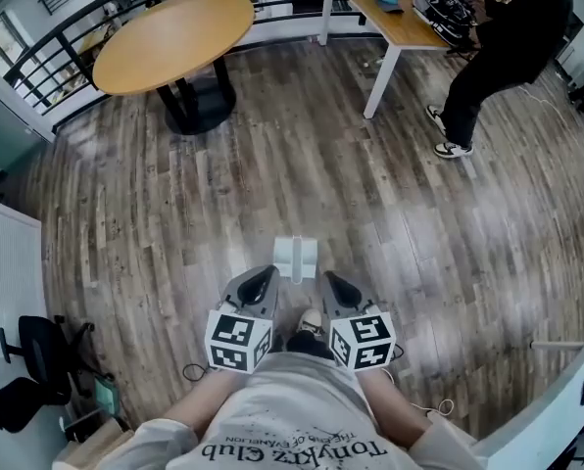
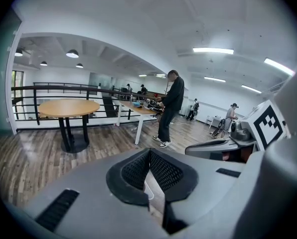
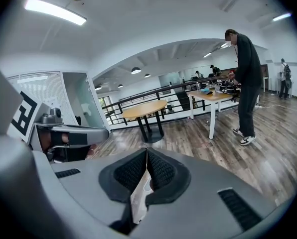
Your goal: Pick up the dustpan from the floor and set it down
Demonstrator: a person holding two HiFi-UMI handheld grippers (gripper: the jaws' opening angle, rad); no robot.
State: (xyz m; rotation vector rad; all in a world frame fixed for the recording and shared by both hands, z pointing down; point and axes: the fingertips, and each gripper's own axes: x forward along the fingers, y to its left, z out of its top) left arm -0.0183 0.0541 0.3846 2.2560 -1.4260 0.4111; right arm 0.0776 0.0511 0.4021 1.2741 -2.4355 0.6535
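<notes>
I am holding the left claw (image 1: 263, 276) and right claw (image 1: 332, 281) pinched shut, side by side; the white dustpan (image 1: 295, 258) is seemingly lying on the floor (image 1: 174, 213) just beyond their tips. Likely I am lining up for the pickup.

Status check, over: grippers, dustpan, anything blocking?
Both shut: left gripper, right gripper. Pale thing just ahead between them, likely the dustpan. Nothing in the way; person far off by desk.

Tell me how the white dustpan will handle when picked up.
The dustpan looks like thin white plastic, so it is probably light and fairly stiff, perhaps flexing at its edges. Its smooth-looking surface may slip in a pinch. On the glossy wooden floor it would likely slide rather than tip if nudged.
</notes>
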